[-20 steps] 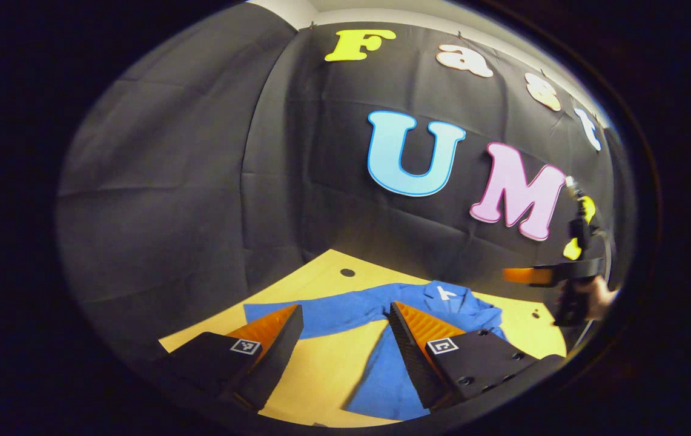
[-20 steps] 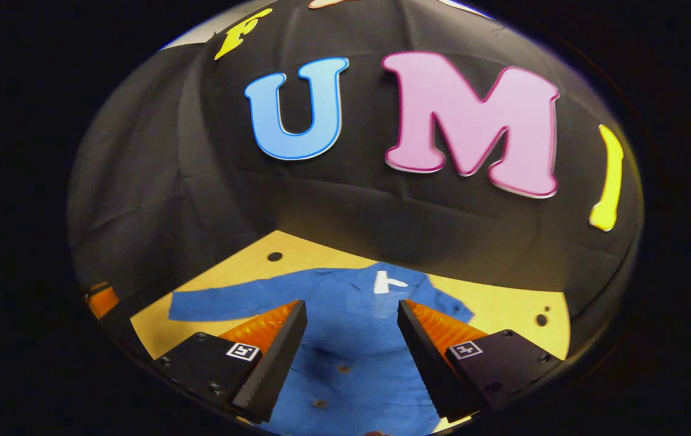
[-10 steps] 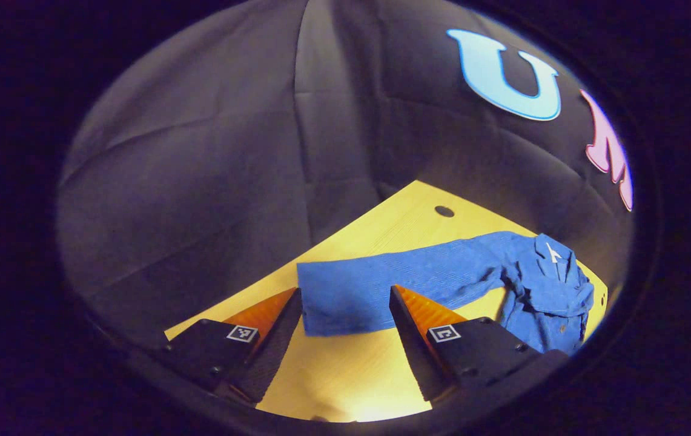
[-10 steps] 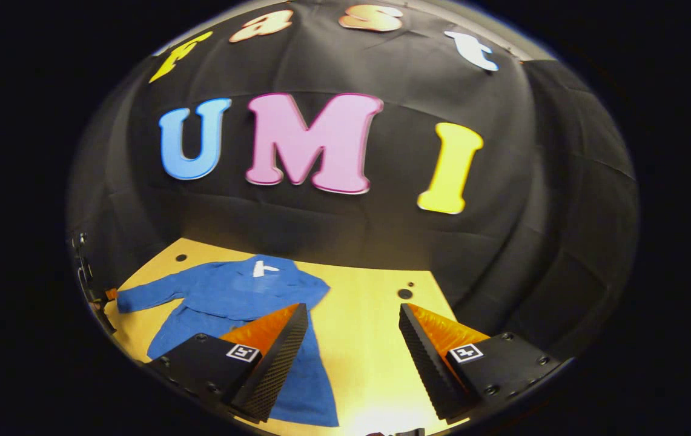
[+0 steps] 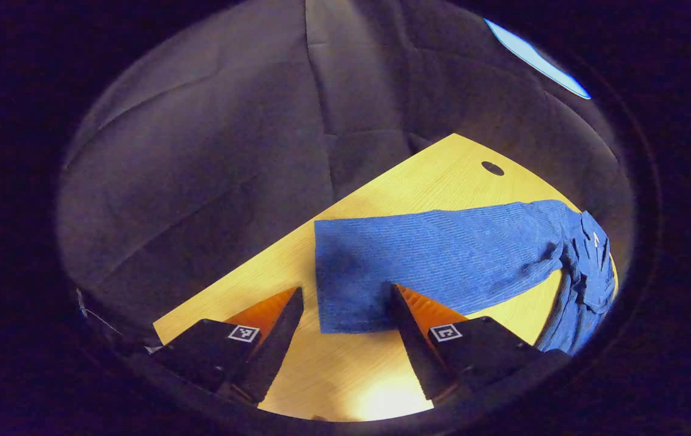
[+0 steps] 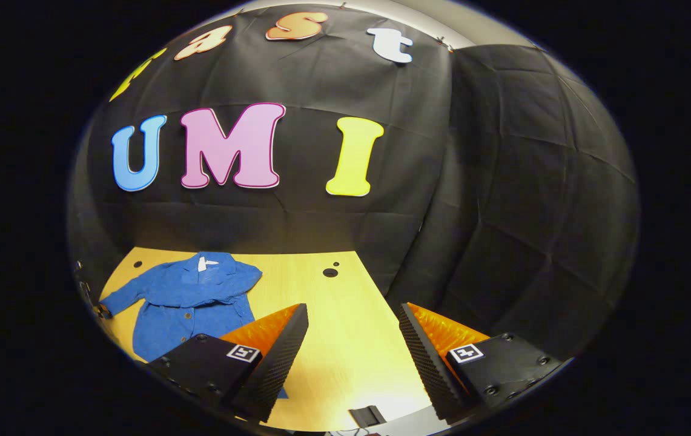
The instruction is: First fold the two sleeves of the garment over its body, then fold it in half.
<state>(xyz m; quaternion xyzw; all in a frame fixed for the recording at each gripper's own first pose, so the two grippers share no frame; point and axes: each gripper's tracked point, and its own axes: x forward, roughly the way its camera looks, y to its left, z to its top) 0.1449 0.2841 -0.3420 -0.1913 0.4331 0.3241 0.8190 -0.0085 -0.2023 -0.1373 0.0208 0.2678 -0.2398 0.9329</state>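
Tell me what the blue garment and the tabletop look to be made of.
Blue garment: likely a soft woven or knit fabric, matte; fine ribbed lines and limp folds show. Tabletop: looks like light wood or wood-look laminate, with faint grain and a mild sheen.

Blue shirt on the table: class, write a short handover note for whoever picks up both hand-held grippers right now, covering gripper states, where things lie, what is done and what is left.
Left hand-held gripper: open, low over the table, its fingers either side of the cuff of the shirt's outstretched sleeve; no grasp yet.
Right hand-held gripper: open, empty, over bare table to one side of the shirt.
Shirt: flat, collar toward the back wall, buttons showing.
Done: no fold visible on this sleeve.
Left: fold both sleeves over the body, then fold the shirt in half.
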